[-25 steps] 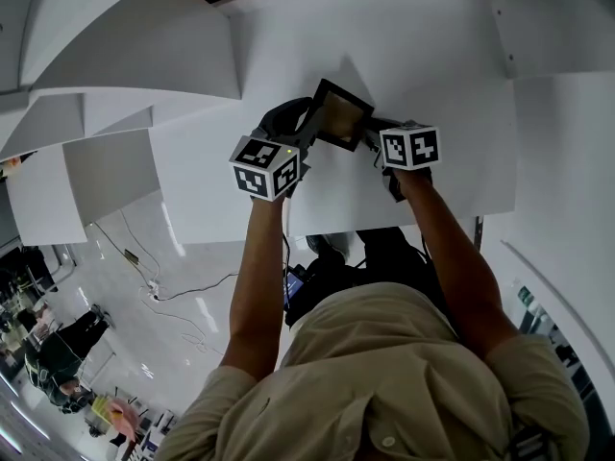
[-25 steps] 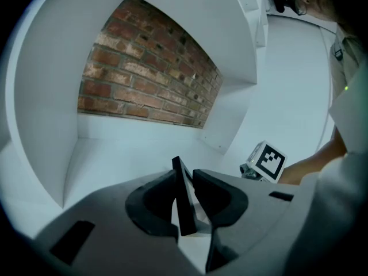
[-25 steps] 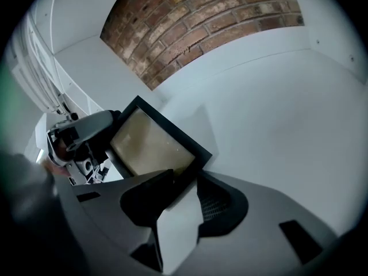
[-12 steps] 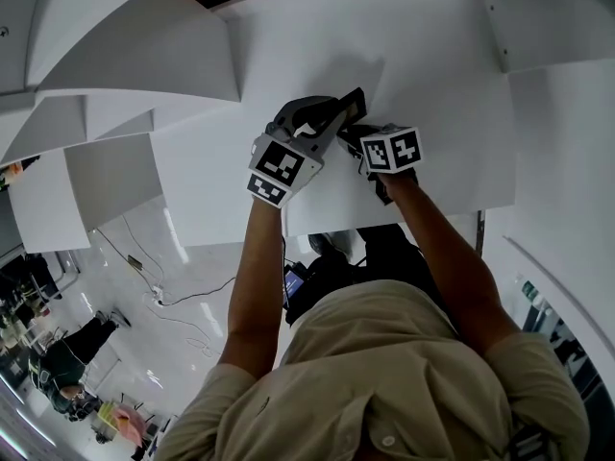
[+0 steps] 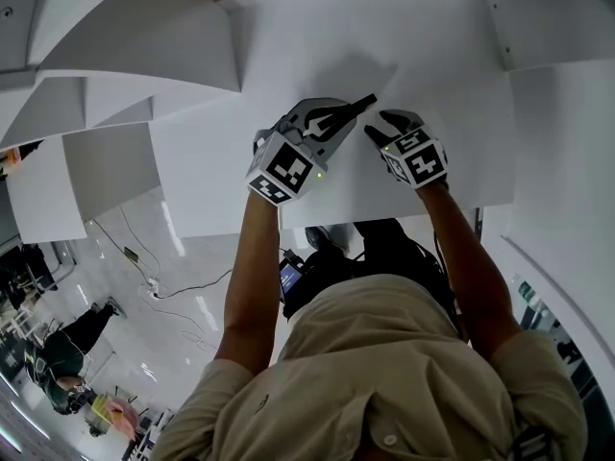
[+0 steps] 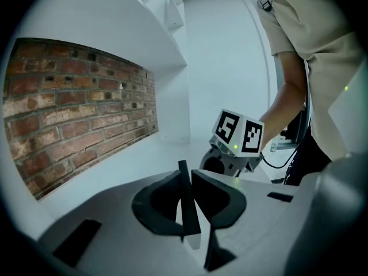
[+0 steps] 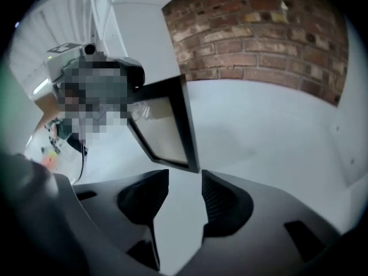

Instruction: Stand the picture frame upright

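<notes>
The black picture frame (image 5: 361, 104) shows edge-on in the head view, on the white table (image 5: 432, 56). My left gripper (image 5: 338, 119) is shut on its edge. In the left gripper view the thin black frame edge (image 6: 185, 206) is pinched between the two pads of the left gripper (image 6: 187, 180). My right gripper (image 5: 377, 129) sits just right of the frame. In the right gripper view the frame (image 7: 164, 125) stands tilted, its glass facing left and its lower corner just beyond the right gripper (image 7: 184, 183). These jaws are opening with nothing between them.
White shelf panels (image 5: 135, 46) stand to the left of the table and another (image 5: 557, 17) at the right. A brick wall (image 7: 259, 33) backs the table. The right gripper's marker cube (image 6: 238, 134) is close ahead of the left jaws.
The frame has turned from showing its face to standing edge-on. The right gripper has let go of it and drawn back to the right. The left gripper still holds it.
</notes>
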{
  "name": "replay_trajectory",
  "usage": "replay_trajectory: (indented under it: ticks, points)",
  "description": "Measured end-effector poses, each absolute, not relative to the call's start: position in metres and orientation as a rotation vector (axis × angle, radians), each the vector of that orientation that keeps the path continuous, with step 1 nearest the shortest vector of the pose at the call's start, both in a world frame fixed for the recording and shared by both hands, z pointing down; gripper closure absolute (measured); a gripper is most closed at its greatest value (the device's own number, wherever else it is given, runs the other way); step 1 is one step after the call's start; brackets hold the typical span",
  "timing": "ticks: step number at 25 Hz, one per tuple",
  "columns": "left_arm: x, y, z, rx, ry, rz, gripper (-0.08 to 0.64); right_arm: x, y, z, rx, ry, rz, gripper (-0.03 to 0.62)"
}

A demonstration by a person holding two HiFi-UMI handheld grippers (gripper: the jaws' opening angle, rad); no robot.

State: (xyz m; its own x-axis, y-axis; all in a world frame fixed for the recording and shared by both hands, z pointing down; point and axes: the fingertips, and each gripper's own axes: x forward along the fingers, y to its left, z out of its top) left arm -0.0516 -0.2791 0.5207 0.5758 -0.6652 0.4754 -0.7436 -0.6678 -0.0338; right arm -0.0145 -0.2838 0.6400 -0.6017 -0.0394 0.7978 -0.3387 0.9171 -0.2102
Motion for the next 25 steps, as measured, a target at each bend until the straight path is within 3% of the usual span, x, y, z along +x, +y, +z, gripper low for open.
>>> replay_trajectory:
  ticks: [4, 8, 9, 11, 25]
  points:
    - [-0.042, -0.274, 0.521, 2.696, -1.128, 0.72, 0.502, -0.024, -0.306, 0.618, 0.131, -2.236, 0.115, 0.37]
    - [-0.038, -0.272, 0.524, 2.723, -1.102, 0.753, 0.502, -0.049, -0.3, 0.605, -0.075, -2.306, -0.058, 0.37]
    - [-0.038, -0.273, 0.524, 2.723, -1.105, 0.76, 0.501, -0.051, -0.298, 0.605, -0.101, -2.308, -0.085, 0.374]
    - [-0.038, -0.274, 0.524, 2.72, -1.123, 0.78, 0.502, -0.052, -0.295, 0.606, -0.112, -2.303, -0.114, 0.462]
    - [-0.024, -0.256, 0.527, 2.8, -1.055, 0.937, 0.5, -0.028, -0.279, 0.605, 0.126, -2.321, -0.113, 0.499]
